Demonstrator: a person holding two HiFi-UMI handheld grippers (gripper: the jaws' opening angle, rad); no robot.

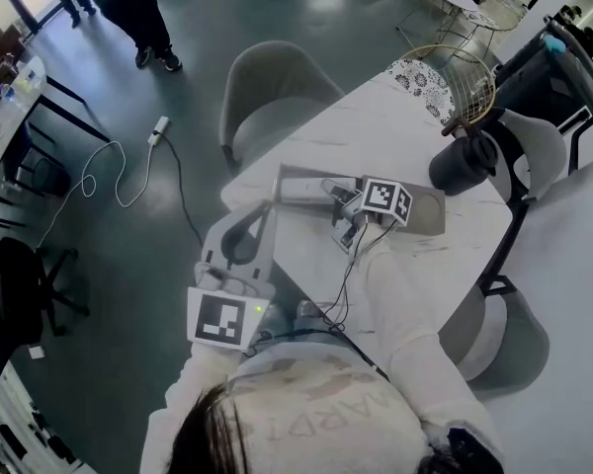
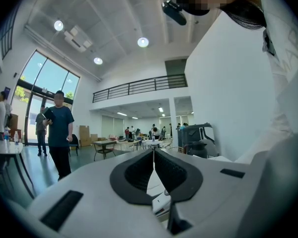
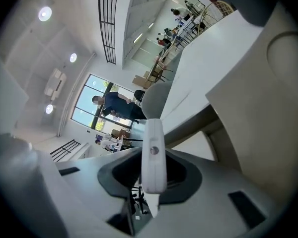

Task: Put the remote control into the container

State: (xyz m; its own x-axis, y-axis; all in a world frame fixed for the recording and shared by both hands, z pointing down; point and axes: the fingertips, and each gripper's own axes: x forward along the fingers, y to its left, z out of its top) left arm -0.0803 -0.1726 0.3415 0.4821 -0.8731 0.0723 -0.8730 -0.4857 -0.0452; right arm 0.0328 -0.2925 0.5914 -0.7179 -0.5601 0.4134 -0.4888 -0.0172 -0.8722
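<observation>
Right gripper view shows the right gripper (image 3: 153, 175) clamping the white remote control (image 3: 153, 140) edge-on above the grey container (image 1: 427, 215), apparently to lower it in, while the left gripper (image 2: 153, 168), closed and empty, hangs aside.

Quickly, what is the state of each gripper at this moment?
Left gripper: closed, fingers together, holding nothing.
Right gripper: closed on the white remote control.

Pale lettering on person's top (image 1: 311, 415), too faint to read
</observation>
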